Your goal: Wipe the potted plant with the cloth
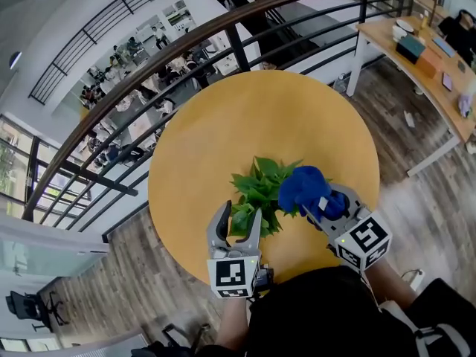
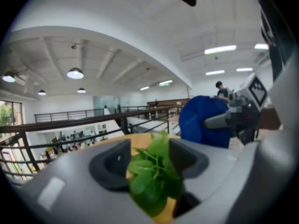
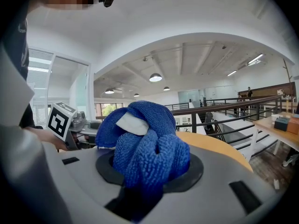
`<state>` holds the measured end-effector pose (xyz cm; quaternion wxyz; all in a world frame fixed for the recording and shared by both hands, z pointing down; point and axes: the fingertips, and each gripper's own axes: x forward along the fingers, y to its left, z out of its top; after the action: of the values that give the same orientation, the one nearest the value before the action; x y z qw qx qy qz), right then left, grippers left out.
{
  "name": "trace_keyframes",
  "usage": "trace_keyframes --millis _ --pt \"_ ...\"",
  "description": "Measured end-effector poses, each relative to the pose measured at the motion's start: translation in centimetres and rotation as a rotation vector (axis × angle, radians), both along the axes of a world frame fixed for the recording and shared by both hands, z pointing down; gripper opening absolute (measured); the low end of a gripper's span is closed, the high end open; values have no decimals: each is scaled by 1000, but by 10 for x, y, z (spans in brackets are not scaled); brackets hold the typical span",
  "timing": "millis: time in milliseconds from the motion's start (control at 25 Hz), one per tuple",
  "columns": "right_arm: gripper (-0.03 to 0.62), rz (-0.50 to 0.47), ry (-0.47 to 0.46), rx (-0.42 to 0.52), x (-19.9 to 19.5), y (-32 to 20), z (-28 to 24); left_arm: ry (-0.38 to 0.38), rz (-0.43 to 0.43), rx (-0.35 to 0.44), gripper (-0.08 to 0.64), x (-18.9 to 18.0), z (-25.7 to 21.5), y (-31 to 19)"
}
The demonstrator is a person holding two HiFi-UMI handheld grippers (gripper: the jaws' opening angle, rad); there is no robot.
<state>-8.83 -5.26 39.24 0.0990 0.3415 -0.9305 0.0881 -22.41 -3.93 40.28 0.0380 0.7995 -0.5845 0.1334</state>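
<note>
Round wooden table beside a balcony railing, far half bare.
Potted plant stands toward the near edge; left gripper is spread wide around its leaves, and right gripper is clamped on the bunched blue cloth at the plant's right side.

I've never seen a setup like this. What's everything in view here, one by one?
Table: one, round, yellow-brown, centre of the head view.
Potted plant: one, green leaves, near the table's close edge; pot hidden.
Cloth: one, blue, bunched, right beside the plant.
Railing: one, dark, curving behind the table.
Desk: one, light wood, far right, small things on top.
Left gripper: one, grey, jaws open, leaves between them.
Right gripper: one, grey, jaws shut on the cloth.
</note>
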Motion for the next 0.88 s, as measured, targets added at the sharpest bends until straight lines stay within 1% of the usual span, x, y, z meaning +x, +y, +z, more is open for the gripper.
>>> trace_keyframes --millis 40,120,160,200,320,400,520,720,840,880 --pt "158 4 -1 -2 0 -5 1 -9 -4 -11 230 1 3 -5" --pt "158 20 -5 -5 4 -14 3 -16 -32 -25 99 -4 7 -9" --pt "158 34 -5 -6 9 -18 4 -14 -44 -27 46 -6 8 -10" --pt "158 53 -4 -6 15 -22 5 -9 -51 -27 9 -8 9 -12" --pt "158 116 0 -26 37 -37 14 3 -61 -27 3 -13 10 -17" --pt "158 140 20 -52 47 -41 25 10 -69 -34 3 -16 13 -17" --pt "158 170 81 -81 62 -44 48 8 -83 -43 2 -22 16 -17" --pt "158 272 172 -140 109 -48 81 7 -100 -58 2 -29 18 -17" --pt "158 350 185 -138 136 -58 84 4 -108 -62 2 -30 20 -17" --pt "158 381 173 -132 144 -62 81 2 -111 -64 2 -30 21 -18"
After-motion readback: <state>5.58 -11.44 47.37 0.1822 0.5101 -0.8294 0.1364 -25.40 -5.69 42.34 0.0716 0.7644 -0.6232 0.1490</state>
